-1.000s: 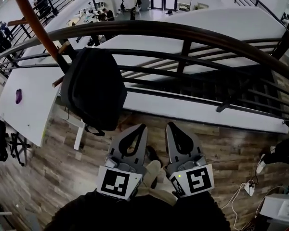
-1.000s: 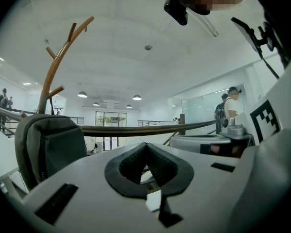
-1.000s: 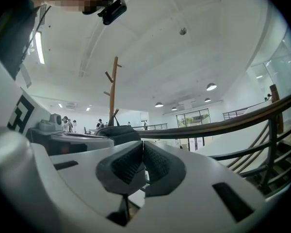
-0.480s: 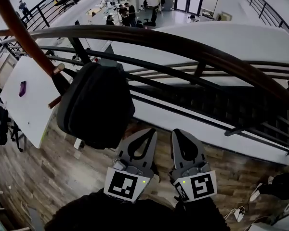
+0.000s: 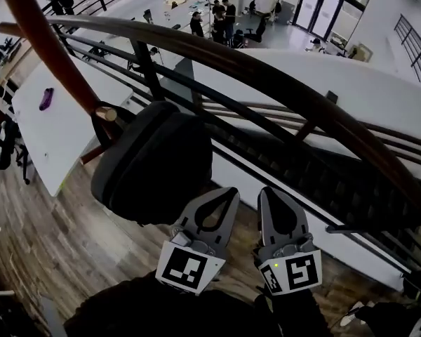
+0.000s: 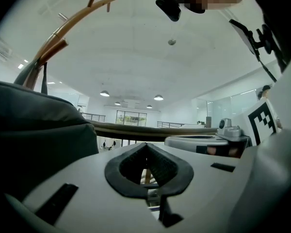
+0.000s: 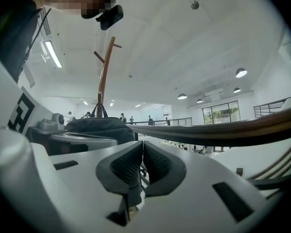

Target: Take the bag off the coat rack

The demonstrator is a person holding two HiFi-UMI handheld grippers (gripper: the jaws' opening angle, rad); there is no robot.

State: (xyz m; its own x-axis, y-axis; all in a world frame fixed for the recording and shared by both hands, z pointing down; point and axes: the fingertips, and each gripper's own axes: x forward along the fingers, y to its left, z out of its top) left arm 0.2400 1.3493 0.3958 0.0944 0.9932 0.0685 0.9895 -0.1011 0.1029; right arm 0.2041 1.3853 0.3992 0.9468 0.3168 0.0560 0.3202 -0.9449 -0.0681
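Left gripper (image 5: 223, 192) and right gripper (image 5: 268, 194), both pinched together and empty, sit just short of the bag (image 5: 154, 160), which hangs on the coat rack (image 5: 45, 44) beyond. We're on the approach, we reckon; next, jaws apart, reach its strap.

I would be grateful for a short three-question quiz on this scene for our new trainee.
1. Multiple choice: what does the bag hang from? A the coat rack; B the railing; C a white table.
2. True or false: the left gripper is shut on the bag.
3. Fill in: in the head view, the gripper nearer the bag is the ___ one.

Key: 1 A. 2 False: its jaws are together with nothing between them. 3 left.
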